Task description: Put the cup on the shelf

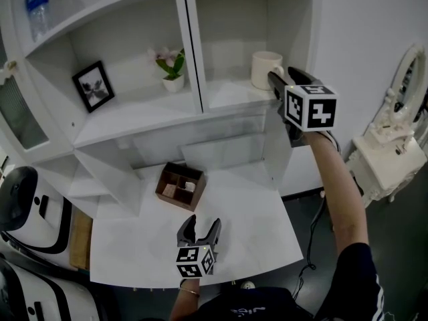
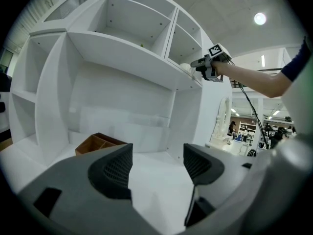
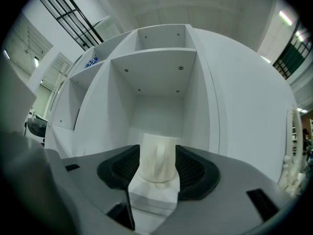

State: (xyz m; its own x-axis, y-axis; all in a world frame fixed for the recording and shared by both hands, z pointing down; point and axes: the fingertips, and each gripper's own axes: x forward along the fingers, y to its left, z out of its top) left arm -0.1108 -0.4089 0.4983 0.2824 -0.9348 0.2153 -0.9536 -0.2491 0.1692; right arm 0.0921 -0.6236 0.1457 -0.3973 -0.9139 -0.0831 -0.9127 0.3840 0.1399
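The cream cup (image 1: 264, 69) stands upright on the floor of the shelf's right compartment (image 1: 231, 93), its handle turned toward me. My right gripper (image 1: 279, 80) is level at the compartment's front, just behind the handle. In the right gripper view the cup (image 3: 156, 155) sits between the wide-spread jaws of the right gripper (image 3: 157, 173), resting on the shelf board (image 3: 151, 202); the pads do not press on it. My left gripper (image 1: 199, 227) hovers low over the white table (image 1: 254, 226), open and empty, as the left gripper view (image 2: 157, 165) also shows.
A framed picture (image 1: 92, 85) and a small potted plant (image 1: 172, 69) occupy the left compartment. A water bottle (image 1: 37, 5) stands one shelf higher. A wooden divided box (image 1: 180, 186) sits at the table's back. A white ornate stand (image 1: 394, 146) is at the right.
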